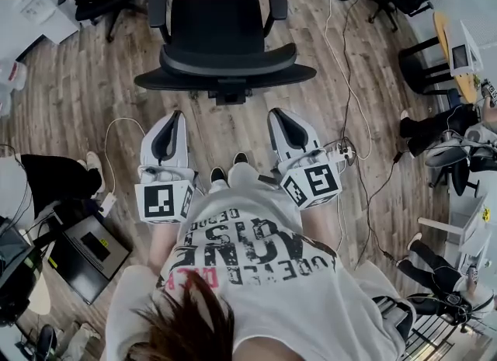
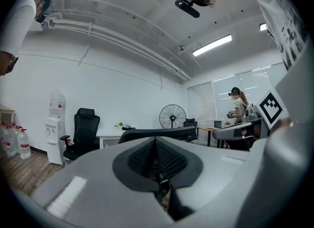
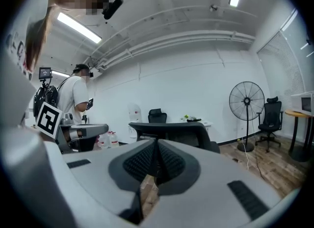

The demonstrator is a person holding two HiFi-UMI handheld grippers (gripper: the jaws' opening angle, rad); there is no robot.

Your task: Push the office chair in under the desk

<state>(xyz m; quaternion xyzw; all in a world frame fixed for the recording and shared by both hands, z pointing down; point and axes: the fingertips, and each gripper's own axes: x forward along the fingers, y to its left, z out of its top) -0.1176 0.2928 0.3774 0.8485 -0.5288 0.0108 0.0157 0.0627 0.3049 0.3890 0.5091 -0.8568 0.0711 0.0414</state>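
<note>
Black padded office chair (image 1: 214, 24) at twelve o'clock: we aim left gripper (image 1: 174, 116) and right gripper (image 1: 276, 113), fingers (image 3: 140, 161) clenched empty, for pushing.

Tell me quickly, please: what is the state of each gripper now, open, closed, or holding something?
Left gripper: closed, with nothing between its jaws.
Right gripper: closed, with nothing between its jaws.
</note>
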